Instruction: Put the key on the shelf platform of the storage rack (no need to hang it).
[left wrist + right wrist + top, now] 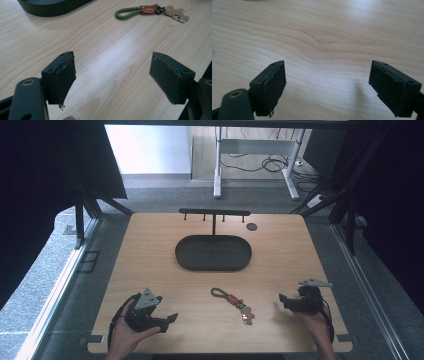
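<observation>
While the wooden table (150,250) lies bare between both grippers' spread jaws, the black oval tray (213,253) with its hook rack (214,213) sits well beyond them. The left gripper (170,319) and right gripper (283,300) flank the keychain (235,303), which lies ahead of the left jaws. Its loose keys could skid if pinched off-centre.

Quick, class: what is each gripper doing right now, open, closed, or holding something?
Left gripper: open, holding nothing, above bare table.
Right gripper: open, holding nothing.
</observation>
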Demonstrator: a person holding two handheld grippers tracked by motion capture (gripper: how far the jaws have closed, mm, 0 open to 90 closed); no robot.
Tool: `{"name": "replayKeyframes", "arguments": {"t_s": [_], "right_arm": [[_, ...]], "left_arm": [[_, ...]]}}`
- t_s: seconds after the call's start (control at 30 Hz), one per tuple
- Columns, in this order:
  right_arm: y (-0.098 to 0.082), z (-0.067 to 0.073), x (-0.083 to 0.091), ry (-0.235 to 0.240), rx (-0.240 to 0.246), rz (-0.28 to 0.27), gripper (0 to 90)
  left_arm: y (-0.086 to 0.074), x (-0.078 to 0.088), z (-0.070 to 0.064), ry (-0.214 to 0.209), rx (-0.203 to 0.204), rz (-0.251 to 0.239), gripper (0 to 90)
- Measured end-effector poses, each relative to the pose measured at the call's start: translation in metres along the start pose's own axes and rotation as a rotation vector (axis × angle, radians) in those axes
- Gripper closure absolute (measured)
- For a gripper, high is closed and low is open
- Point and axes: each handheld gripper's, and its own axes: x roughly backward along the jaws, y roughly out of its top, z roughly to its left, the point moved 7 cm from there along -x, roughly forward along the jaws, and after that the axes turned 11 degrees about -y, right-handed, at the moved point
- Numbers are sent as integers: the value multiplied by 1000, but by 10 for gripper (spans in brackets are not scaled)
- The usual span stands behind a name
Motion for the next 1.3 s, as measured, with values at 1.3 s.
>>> {"name": "replayKeyframes", "arguments": {"t_s": [1.3], "right_arm": [[18,4,52,124,122,-37,335]], "left_arm": [[-3,-9,-6,-11,-25,24,211]]}}
